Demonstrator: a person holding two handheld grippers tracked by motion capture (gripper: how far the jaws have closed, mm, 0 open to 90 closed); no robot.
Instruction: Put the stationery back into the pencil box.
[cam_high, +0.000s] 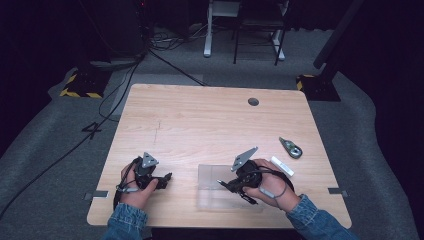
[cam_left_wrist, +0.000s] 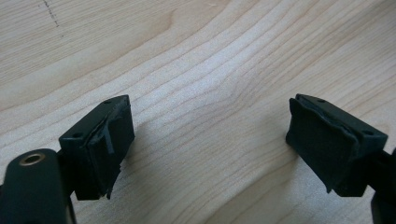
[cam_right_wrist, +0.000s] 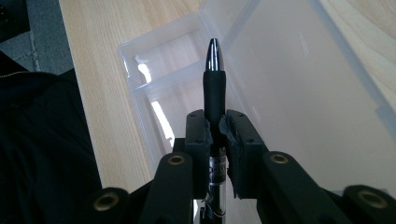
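surface (cam_high: 200, 120): pale wood, matt, smooth, grain plain in the left gripper view. Pen (cam_right_wrist: 214, 79): black matt grip section, looks rubbery; tip polished metal, glossy; lower barrel between the pads shiny metal too. Case (cam_right_wrist: 280, 84): clear plastic, slightly frosted, smooth, bright glare along its ridges. Right tool (cam_right_wrist: 217, 135): matt black hard plastic, brass-coloured inserts at the screw holes; pads soft black rubber or foam, edges ragged. Left tool (cam_left_wrist: 210, 140): same black plastic, pads worn and peeling at the edges. Grey plate (cam_high: 243, 158) on the right tool: flat, dull sheen. Sleeve (cam_high: 315, 220): blue denim. Floor (cam_high: 380, 150) around: grey carpet, rough
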